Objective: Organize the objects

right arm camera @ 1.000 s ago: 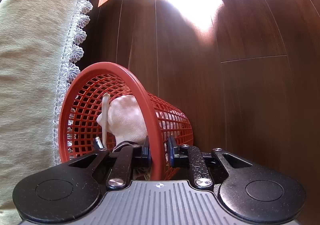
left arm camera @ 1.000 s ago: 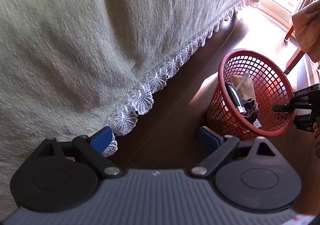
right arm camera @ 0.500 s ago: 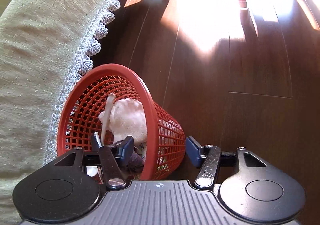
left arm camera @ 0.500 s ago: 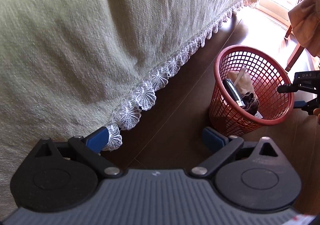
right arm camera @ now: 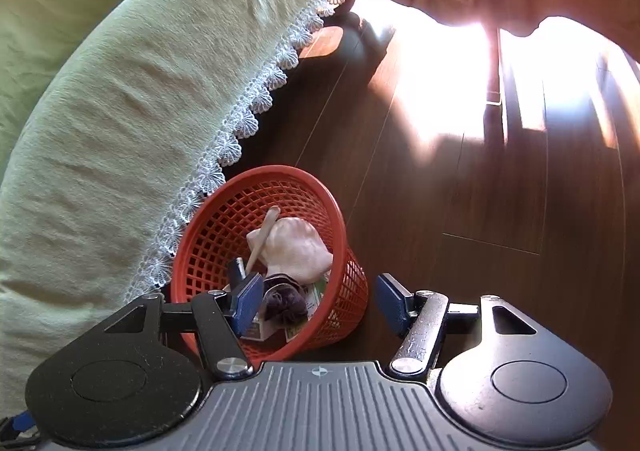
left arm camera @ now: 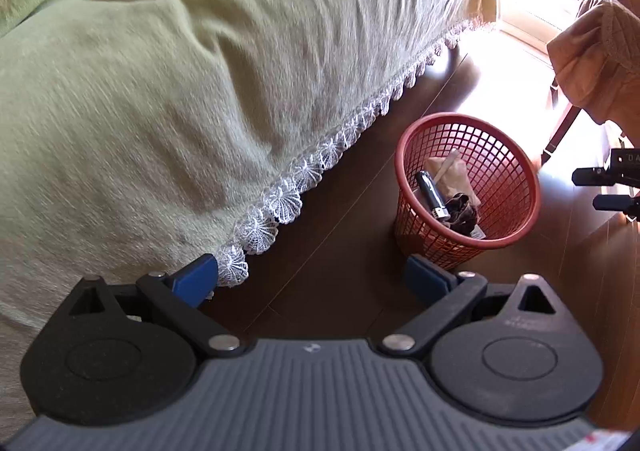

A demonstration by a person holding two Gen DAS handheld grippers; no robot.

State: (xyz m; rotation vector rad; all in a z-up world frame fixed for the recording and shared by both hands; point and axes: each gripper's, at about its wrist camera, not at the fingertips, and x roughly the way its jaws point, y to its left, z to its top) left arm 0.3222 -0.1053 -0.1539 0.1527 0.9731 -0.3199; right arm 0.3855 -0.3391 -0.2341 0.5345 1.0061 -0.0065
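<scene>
Dark wooden floor (right arm camera: 500,211) carries a red mesh basket (right arm camera: 340,219), standing just beside the lace-trimmed edge of a pale green bedcover (left arm camera: 180,111). Inside lie a pale cloth bundle (right arm camera: 296,247), a dark crumpled cloth (right arm camera: 286,303) and a black cylinder with a silver end (left arm camera: 432,195), the last plainest from the left wrist. Only the right wrist shows small cartons (right arm camera: 260,327) at the bottom. The right gripper (right arm camera: 318,303) hangs over the basket's near rim, its jaws just opened apart, touching nothing. The left gripper (left arm camera: 312,279) stands wide apart and empty over bare floor
</scene>
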